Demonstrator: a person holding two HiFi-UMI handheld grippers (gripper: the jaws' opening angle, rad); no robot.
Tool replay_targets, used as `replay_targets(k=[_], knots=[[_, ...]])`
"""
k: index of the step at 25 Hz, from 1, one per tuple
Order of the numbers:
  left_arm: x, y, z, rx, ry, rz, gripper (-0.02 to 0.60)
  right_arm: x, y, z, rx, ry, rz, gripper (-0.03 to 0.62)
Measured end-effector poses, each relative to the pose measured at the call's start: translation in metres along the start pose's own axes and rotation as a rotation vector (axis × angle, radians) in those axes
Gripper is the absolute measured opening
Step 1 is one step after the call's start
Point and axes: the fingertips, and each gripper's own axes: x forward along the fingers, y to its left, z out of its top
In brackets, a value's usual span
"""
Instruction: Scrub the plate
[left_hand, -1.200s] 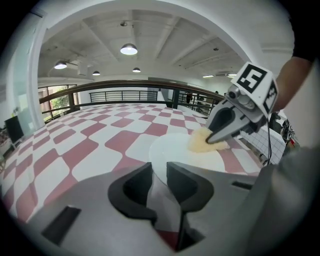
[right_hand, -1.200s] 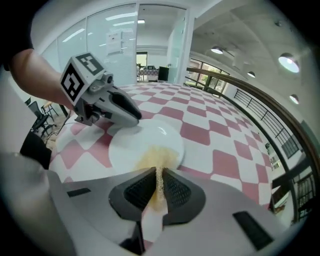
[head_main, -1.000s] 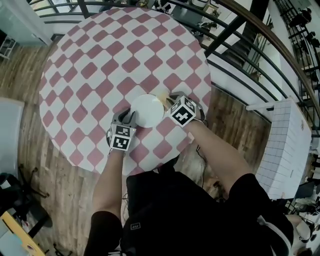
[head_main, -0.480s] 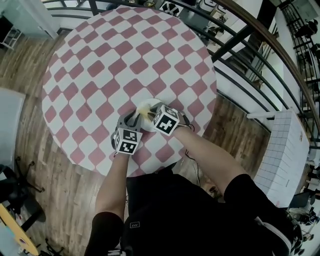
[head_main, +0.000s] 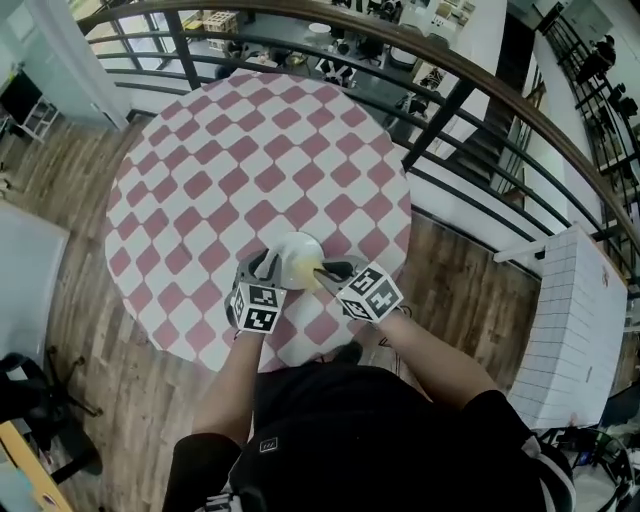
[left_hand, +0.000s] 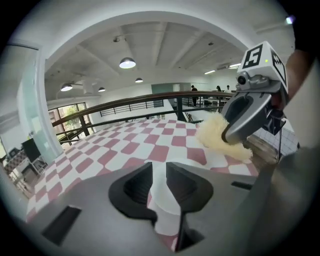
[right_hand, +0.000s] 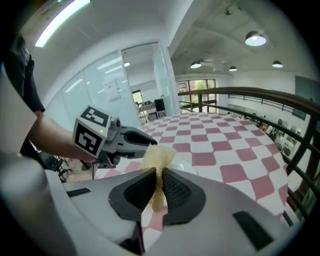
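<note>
Moved: you pulled your right gripper (head_main: 326, 272) back off the white plate (head_main: 298, 250) | right jaws pinched a yellow sponge (right_hand: 159, 156) | left gripper (head_main: 262, 264) clamped the plate's rim

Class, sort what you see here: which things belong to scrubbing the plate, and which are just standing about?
Belongs to the job:
- white plate, gripped by the left gripper
- yellow sponge, gripped by the right gripper

Just standing about:
- chequered table
- railing
- white gridded panel
</note>
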Motion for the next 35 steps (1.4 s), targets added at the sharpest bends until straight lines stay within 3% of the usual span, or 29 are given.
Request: replay_targets(k=[7, 11, 17, 23, 27, 35], knots=[[-0.069, -0.042, 0.065, -0.088, -0.134, -0.079, 0.087, -0.096, 0.014, 0.046, 0.083, -0.310, -0.040, 0.047], [-0.109, -0.068, 0.092, -0.094, -0.178, -0.130, 0.086, -0.141, 0.022, 0.056, 0.114, -0.421, -0.070, 0.046], [-0.156, -0.093, 0.138, -0.082, -0.260, -0.185, 0.086, -0.199, 0.031, 0.063, 0.156, -0.545, -0.117, 0.046], [-0.199, -0.108, 0.186, -0.077, -0.369, -0.245, 0.086, -0.251, 0.043, 0.086, 0.123, -0.649, -0.164, 0.046], [-0.224, -0.102, 0.212, -0.101, -0.451, -0.246, 0.085, -0.282, 0.056, 0.106, 0.080, -0.716, -0.188, 0.046], [-0.255, -0.087, 0.238, -0.083, -0.516, -0.252, 0.077, -0.314, 0.071, 0.130, 0.017, -0.782, -0.241, 0.046]])
